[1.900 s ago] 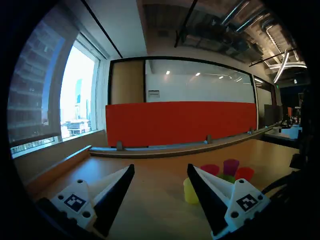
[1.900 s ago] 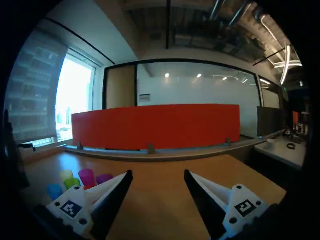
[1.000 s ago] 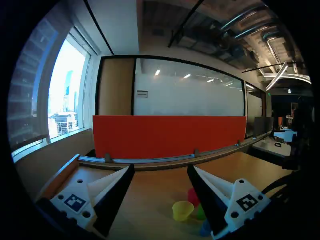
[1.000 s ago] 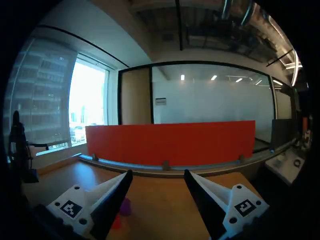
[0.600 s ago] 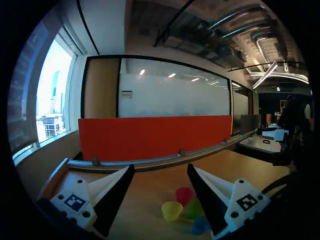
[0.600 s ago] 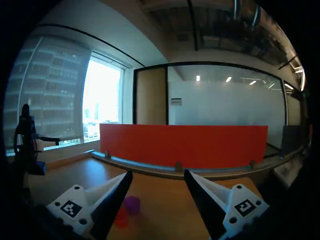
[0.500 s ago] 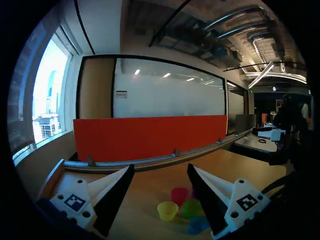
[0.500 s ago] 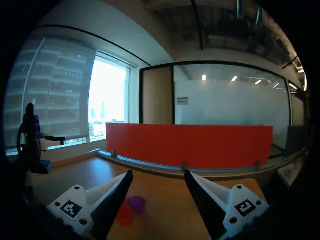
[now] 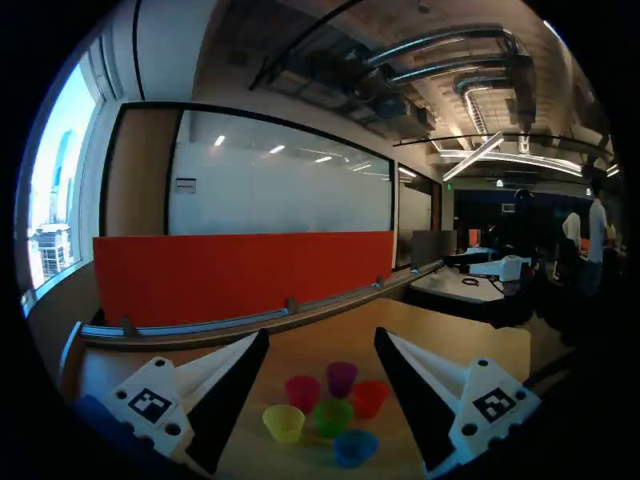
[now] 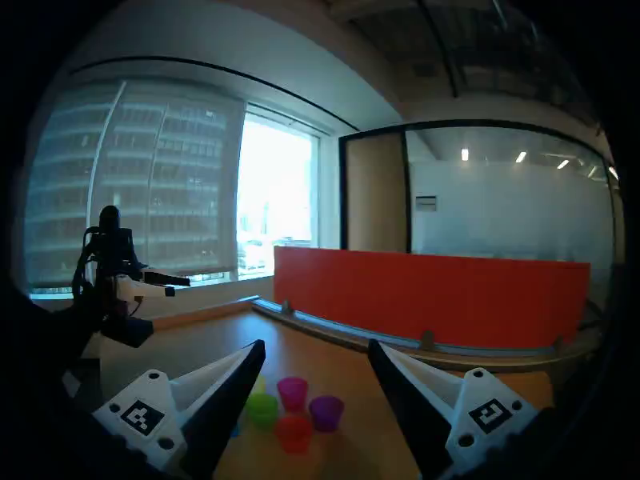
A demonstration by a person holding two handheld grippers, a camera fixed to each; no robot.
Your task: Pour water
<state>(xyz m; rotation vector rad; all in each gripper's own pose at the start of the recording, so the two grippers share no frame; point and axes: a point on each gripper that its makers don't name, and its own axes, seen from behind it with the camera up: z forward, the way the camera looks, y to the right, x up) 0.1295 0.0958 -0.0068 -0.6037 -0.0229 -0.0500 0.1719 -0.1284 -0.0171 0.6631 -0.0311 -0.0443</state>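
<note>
Because the left gripper (image 9: pixel 320 336) and the right gripper (image 10: pixel 316 346) are both wide open and hold nothing, my worry is the cluster of small cups (image 9: pixel 332 416): they stand so close together on the wooden desk (image 9: pixel 456 336), well apart from the red divider (image 9: pixel 240 268) at its far edge, that a finger reaching for one may tip its neighbour. Nothing stands between jaws and cups, but I cannot tell which cup holds water.

Left claw (image 9: pixel 321 331): two white wedge-shaped fingers (image 9: pixel 456 392) with black inner faces, each base carrying a square black-and-white marker (image 9: pixel 150 406) and small dark screw holes (image 9: pixel 469 429); a black cable (image 9: pixel 550 369) runs beside one finger. Right claw (image 10: pixel 315 342): same white wedges, black inner faces, square markers, screw holes.
</note>
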